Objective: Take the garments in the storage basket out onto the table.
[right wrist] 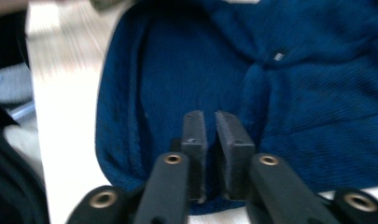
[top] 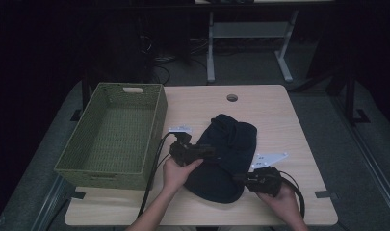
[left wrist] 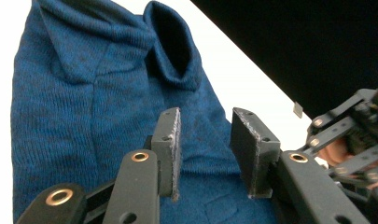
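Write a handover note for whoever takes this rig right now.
Left gripper: jaws open, poised over the blue knit garment, nothing pinched.
Right gripper: jaws nearly shut at the garment's near edge; whether fabric is caught I cannot tell.
Garment lies bunched mid-table, right of the green basket, which holds nothing.
Done: nothing binned. Left: probably fold it and put it in the basket.

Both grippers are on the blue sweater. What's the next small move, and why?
Probably close the left gripper on the sweater. Its jaws stand apart over the knit with a fold between them, while the right gripper looks nearly shut at the near edge. With both sides pinched, the sweater could be lifted toward the green basket at the left.
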{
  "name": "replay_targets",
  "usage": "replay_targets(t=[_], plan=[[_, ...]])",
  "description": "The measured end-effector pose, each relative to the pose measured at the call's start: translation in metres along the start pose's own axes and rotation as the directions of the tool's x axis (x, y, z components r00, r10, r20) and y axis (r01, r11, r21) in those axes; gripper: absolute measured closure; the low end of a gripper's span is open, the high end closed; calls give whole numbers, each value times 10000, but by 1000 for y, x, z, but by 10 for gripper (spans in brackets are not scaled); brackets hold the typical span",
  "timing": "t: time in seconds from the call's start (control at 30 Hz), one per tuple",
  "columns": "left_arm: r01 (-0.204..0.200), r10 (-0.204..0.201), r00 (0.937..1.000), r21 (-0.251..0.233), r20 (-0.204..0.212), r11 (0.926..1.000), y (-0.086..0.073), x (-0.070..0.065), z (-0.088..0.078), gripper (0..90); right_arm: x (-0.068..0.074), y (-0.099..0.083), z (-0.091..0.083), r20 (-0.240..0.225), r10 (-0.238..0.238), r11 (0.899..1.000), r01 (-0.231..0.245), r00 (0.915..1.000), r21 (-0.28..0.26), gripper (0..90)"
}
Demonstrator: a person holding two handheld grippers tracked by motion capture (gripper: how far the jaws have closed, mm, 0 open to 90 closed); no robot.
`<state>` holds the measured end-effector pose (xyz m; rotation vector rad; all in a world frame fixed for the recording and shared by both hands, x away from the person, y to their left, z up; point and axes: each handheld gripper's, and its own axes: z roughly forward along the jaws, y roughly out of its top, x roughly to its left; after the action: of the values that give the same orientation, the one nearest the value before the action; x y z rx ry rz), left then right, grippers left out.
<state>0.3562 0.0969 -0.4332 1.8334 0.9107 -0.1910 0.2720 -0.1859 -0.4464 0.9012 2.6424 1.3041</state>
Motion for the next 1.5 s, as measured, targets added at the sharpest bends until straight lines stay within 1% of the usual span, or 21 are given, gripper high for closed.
replay_targets(t=[0.07,0.13,0.2,0.23,0.3,0.43,0.6,0.7,0.83,0.9,0.93,0.97,1.03,1.07,1.1,1.2,1.27,1.3,1.33,1.4,1.5], plan=[[130,-129,9998,-98,130,9999,-2,0,-1,627,-1,-2,9,-97,-19,9990,24,10000,448,858],[204,-202,9997,-213,122,9996,-5,1,-4,613,-2,-5,14,-78,-141,9961,147,9999,870,870],[275,-274,9996,-213,57,9994,-9,1,-5,608,-5,-9,16,-116,-75,9945,87,9999,1046,875],[253,-252,9997,-171,18,9995,-10,1,-5,607,-7,-12,16,-220,-38,9953,59,9998,967,876],[255,-256,9996,-90,-146,9996,-12,1,-6,605,-10,-14,14,-267,-1,9950,27,9996,997,886],[255,-254,9994,48,-245,9997,-17,-1,-8,602,-15,-17,7,-254,-94,9929,123,9996,1179,891],[151,-122,9988,606,-480,9980,-27,-3,-6,605,-28,-25,-5,-335,40,9929,0,9994,1192,890],[109,-48,9985,1118,-550,9937,-35,-4,-1,601,-35,-27,-11,-208,60,9917,-33,9998,1284,890],[64,64,9976,1830,-689,9831,-47,-7,5,611,-40,-28,-14,-253,95,9924,-63,9996,1232,888],[65,75,9976,2005,-687,9797,-54,-9,6,618,-39,-29,-14,-255,36,9932,-6,9997,1161,878],[65,75,9976,2005,-687,9797,-54,-9,6,625,-38,-30,-14,-268,-22,9935,52,9996,1134,873],[0,145,9973,1982,-715,9802,-61,-14,2,635,-37,-31,-14,-301,-17,9938,51,9995,1114,873],[-44,195,9969,1931,-764,9812,-69,-19,-2,654,-36,-34,-14,-453,-89,9949,134,9989,996,872],[-44,195,9969,1931,-764,9812,-69,-19,-2,654,-36,-34,-14,-453,-89,9949,134,9989,996,872],[-76,218,9972,1943,-712,9809,-76,-24,-6,654,-34,-36,-15,-621,-108,9948,170,9980,1009,872],[-101,233,9975,1942,-662,9809,-87,-34,-12,653,-29,-37,-15,-670,-279,9942,346,9974,1015,872],[-183,316,9975,1981,-639,9800,-93,-40,-16,653,-26,-38,-15,-740,-301,9942,375,9968,1008,871],[-305,440,9970,2025,-630,9788,-96,-43,-18,653,-25,-38,-15,-759,-272,9942,349,9967,1014,871],[-305,440,9970,2025,-630,9788,-96,-43,-18,653,-25,-38,-15,-759,-272,9942,349,9967,1014,871],[-477,643,9953,2101,-728,9765,-101,-50,-21,652,-21,-41,-16,-863,-305,9950,384,9958,920,870],[-540,689,9957,2178,-613,9745,-103,-53,-23,642,-17,-44,-16,-935,-306,9956,386,9951,857,863]])
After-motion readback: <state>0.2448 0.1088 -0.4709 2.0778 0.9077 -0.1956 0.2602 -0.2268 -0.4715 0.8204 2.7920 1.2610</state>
